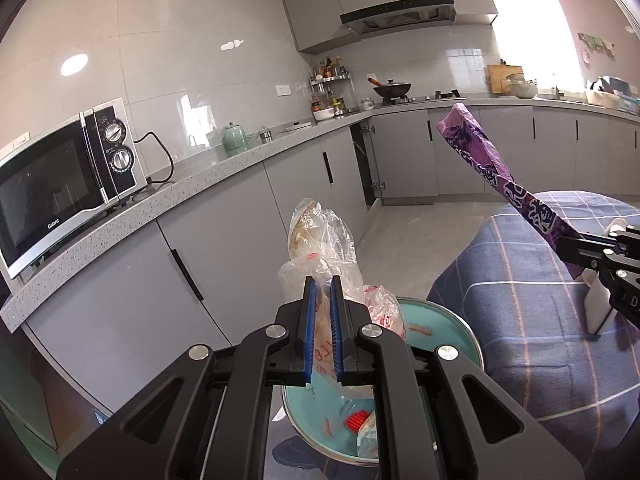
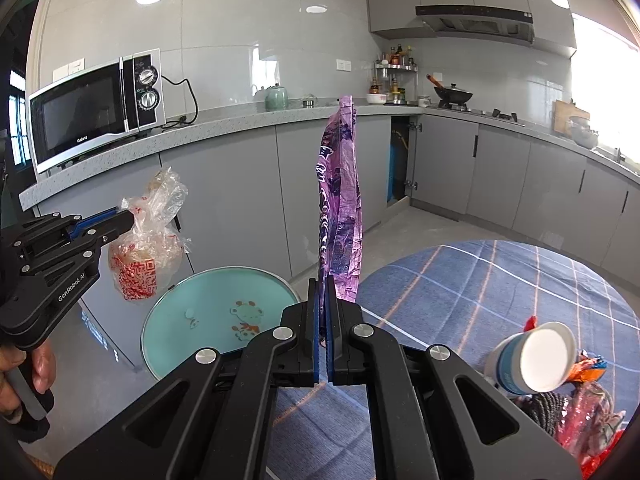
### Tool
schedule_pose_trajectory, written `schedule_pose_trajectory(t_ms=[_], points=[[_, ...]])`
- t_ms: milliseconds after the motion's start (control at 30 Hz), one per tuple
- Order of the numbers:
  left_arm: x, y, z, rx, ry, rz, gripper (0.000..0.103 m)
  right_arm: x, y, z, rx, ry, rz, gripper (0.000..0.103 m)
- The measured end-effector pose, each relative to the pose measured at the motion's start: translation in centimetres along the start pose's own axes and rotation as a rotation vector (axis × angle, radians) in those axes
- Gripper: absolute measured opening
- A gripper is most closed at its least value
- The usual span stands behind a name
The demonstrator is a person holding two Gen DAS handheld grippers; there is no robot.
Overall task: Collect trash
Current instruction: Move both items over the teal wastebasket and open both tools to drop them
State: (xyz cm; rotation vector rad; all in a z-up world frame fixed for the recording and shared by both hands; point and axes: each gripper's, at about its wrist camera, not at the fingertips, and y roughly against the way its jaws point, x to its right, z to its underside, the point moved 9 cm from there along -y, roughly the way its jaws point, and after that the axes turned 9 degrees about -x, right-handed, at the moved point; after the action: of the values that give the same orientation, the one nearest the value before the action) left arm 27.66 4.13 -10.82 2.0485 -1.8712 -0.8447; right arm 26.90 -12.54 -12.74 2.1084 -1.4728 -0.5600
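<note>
My left gripper [image 1: 324, 320] pinches the clear plastic bag [image 1: 320, 248] above the teal bin [image 2: 216, 316]; my right gripper [image 2: 323, 320] pinches the purple wrapper [image 2: 340, 200] upright. Thin film could slip free, missing the bin

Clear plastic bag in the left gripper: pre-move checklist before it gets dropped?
1. Left gripper shut on clear plastic bag: ok.
2. Bag lifted off the teal round lid: ok.
3. Right gripper shut on purple wrapper: ok.
4. Purple wrapper apart from the clear bag: ok.
5. Trash bin opening in view: not ok, none visible.
6. Paper cup and wrappers left on blue checked cloth: not ok.
</note>
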Motion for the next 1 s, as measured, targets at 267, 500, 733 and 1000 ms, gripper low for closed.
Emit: schedule_pose_trajectory(t_ms=[267, 500, 733, 1000], points=[[-0.2, -0.3, 0.3, -0.006, 0.003, -0.006, 0.008, -1.1, -1.1, -0.2, -0.018, 0.021, -0.011, 0.003], [-0.5, -1.0, 0.7, -0.022, 0.007, -0.012, 0.008, -2.0, -1.8, -0.5, -0.029, 0.035, -0.022, 0.003], [-0.5, -1.3, 0.9, -0.030, 0.009, -0.008, 0.008, -2.8, -2.3, -0.5, -0.037, 0.054, -0.034, 0.003], [-0.8, -1.7, 1.1, -0.030, 0.012, 0.009, 0.008, -3.3, -2.7, -0.4, -0.048, 0.069, -0.039, 0.003]])
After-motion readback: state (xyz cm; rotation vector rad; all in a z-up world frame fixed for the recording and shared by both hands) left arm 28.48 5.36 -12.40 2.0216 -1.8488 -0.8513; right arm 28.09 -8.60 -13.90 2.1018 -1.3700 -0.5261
